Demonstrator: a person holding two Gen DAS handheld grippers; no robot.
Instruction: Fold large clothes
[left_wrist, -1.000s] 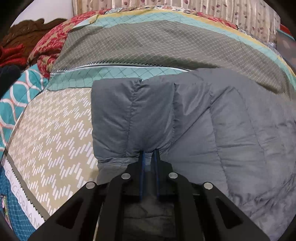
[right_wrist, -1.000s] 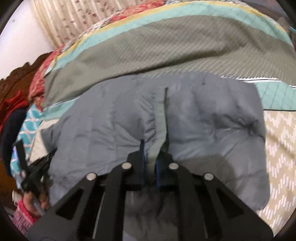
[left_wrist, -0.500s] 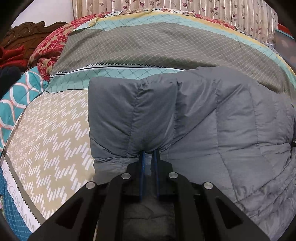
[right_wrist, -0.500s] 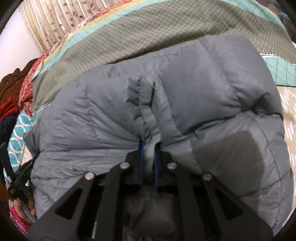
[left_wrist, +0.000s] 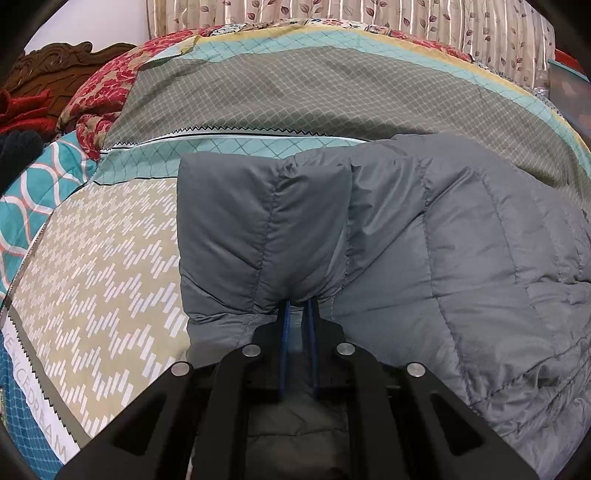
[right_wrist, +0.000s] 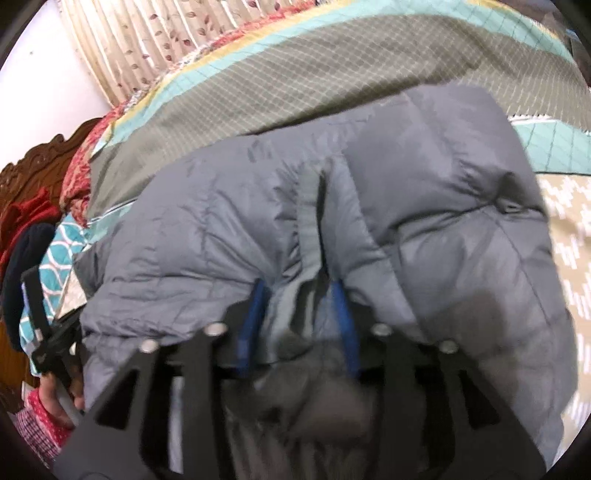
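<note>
Left gripper (left_wrist: 298, 303) clenched on grey puffer jacket (left_wrist: 424, 236) edge, bare bedspread (left_wrist: 107, 258) leftward; right gripper (right_wrist: 301, 291) jaws just opening, jacket placket lying loose between them.

Right view motion-blurred; grey jacket (right_wrist: 424, 206) lower hem hidden behind right tool (right_wrist: 301, 295).

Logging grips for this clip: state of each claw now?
Left claw: shut on the grey quilted puffer jacket.
Right claw: just opened, jacket edge loose between its jaws.

Both wrist views close, angled down; share grey jacket (left_wrist: 424, 258) on bedspread (right_wrist: 295, 88).
</note>
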